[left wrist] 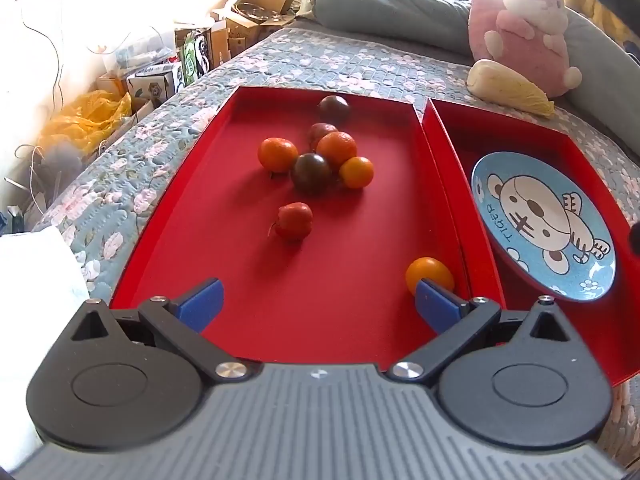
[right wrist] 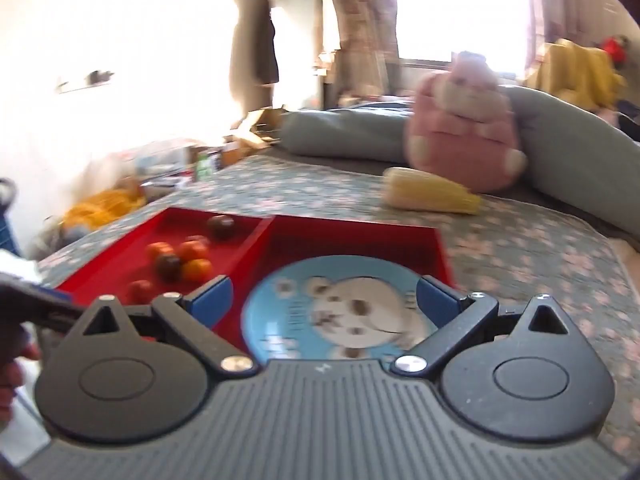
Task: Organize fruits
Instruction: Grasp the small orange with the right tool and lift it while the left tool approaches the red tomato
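Note:
A red tray (left wrist: 248,280) on the bed holds several small fruits: orange ones (left wrist: 277,155), dark ones (left wrist: 311,173) and a red one (left wrist: 294,221). A yellow-orange fruit (left wrist: 429,274) lies near the tray's right wall, just beyond my left gripper's right fingertip. My left gripper (left wrist: 319,306) is open and empty above the tray's near end. A second red tray (left wrist: 480,132) to the right holds a blue tiger plate (left wrist: 542,226). My right gripper (right wrist: 325,302) is open and empty over that plate (right wrist: 340,312). The right wrist view is blurred.
A pink plush toy (left wrist: 520,28) and a yellow-white plush cabbage (left wrist: 510,86) sit on the floral quilt (left wrist: 320,60) behind the trays. Grey pillows (left wrist: 392,8) lie at the back. Cardboard boxes (left wrist: 256,12) and a yellow bag (left wrist: 88,120) stand left of the bed.

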Available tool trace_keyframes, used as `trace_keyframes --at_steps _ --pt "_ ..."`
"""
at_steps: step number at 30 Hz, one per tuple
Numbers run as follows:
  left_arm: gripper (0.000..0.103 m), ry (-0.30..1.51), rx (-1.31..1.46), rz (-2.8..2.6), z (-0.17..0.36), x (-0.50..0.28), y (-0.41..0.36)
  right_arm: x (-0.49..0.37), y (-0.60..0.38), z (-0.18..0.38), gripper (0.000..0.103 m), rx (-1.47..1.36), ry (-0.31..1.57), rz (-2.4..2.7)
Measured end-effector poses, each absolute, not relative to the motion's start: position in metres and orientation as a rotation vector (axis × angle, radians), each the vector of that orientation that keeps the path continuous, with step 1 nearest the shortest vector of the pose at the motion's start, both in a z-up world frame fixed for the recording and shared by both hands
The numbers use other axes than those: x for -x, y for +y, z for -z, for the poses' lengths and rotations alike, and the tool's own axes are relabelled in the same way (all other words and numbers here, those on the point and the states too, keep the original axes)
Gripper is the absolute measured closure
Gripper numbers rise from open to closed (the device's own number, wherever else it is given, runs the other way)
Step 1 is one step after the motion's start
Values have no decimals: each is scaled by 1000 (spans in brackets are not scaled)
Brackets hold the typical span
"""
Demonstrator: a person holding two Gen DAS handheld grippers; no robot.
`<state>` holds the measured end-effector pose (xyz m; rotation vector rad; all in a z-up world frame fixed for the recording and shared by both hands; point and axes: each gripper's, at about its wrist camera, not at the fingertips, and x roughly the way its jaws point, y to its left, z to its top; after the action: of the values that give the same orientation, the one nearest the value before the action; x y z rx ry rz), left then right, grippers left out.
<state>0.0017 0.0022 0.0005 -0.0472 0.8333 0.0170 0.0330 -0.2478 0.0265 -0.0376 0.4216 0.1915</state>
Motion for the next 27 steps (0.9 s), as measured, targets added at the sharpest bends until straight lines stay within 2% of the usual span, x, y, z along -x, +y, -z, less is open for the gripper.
trace_keyframes --at_steps 3,7,10,15,18,23,25,27 --pt "0 840 16 2 -6 -10 8 -30 -214 -28 4 121 425 -275" --pt "0 754 -85 33 -30 -34 21 -26 -180 -32 21 245 431 -370" --pt "0 740 -93 59 -34 -49 38 -26 -162 -33 25 288 445 -420" --pt "1 902 104 70 -3 -55 72 -31 -137 -23 33 330 497 -475" --pt "1 865 124 91 -2 -54 75 -37 -125 -17 36 356 527 -485" --pt "2 887 71 90 -4 -59 69 -53 -105 -3 49 451 577 -474" --pt "5 888 76 79 -5 -61 71 -57 -96 5 56 515 599 -459" --pt "7 892 98 69 -5 -62 74 -59 -88 14 59 583 610 -439"
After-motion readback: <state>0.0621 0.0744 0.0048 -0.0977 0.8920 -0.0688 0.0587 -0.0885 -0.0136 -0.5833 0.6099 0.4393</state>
